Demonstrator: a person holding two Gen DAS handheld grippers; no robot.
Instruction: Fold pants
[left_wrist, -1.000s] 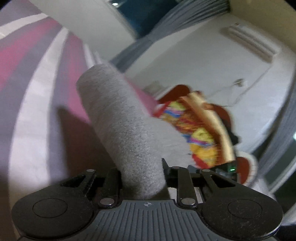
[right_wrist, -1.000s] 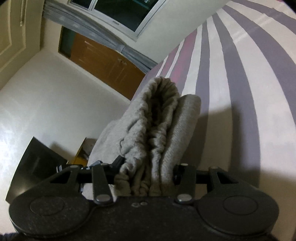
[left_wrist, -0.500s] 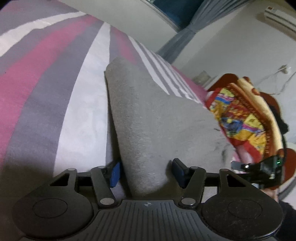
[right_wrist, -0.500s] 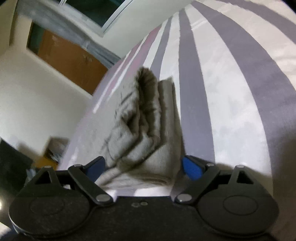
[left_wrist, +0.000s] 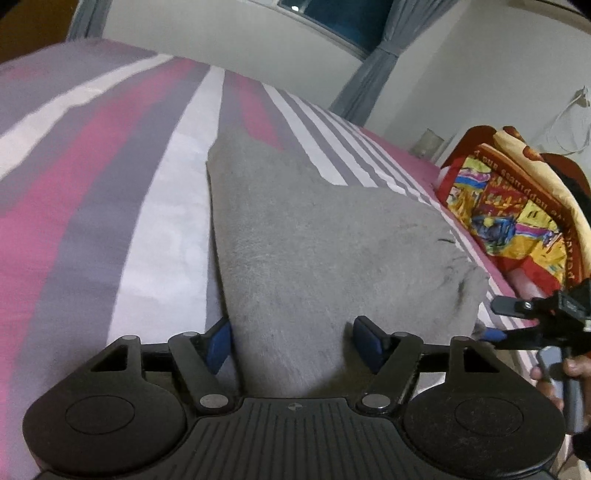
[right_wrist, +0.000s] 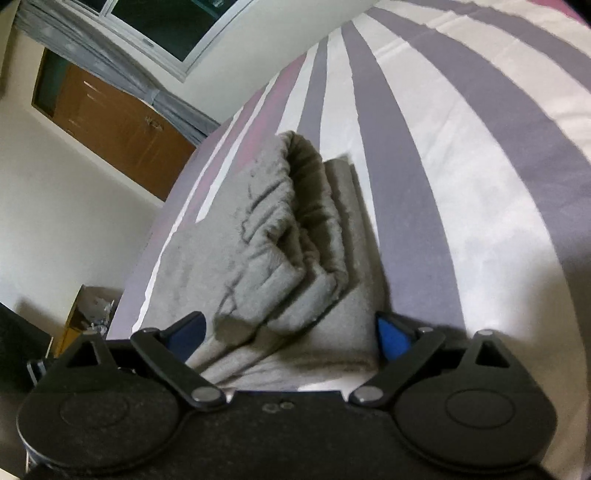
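Note:
The grey pants (left_wrist: 314, 251) lie folded in a flat stack on the striped bed (left_wrist: 110, 184). My left gripper (left_wrist: 293, 341) is open, its blue pads on either side of the near folded edge. In the right wrist view the pants (right_wrist: 288, 258) show their gathered waistband end on top of the stack. My right gripper (right_wrist: 291, 332) is open, its jaws spread wide around that end. The right gripper also shows in the left wrist view (left_wrist: 517, 321) at the stack's far right corner.
A red and yellow patterned blanket (left_wrist: 509, 206) lies at the bed's right edge. A brown wooden wardrobe (right_wrist: 110, 125) and a window stand beyond the bed. A small cluttered shelf (right_wrist: 88, 314) sits low beside the bed.
Both grippers lowered the lifted pants onto the bed and opened, letting go. The fabric now lies flat in a stack.

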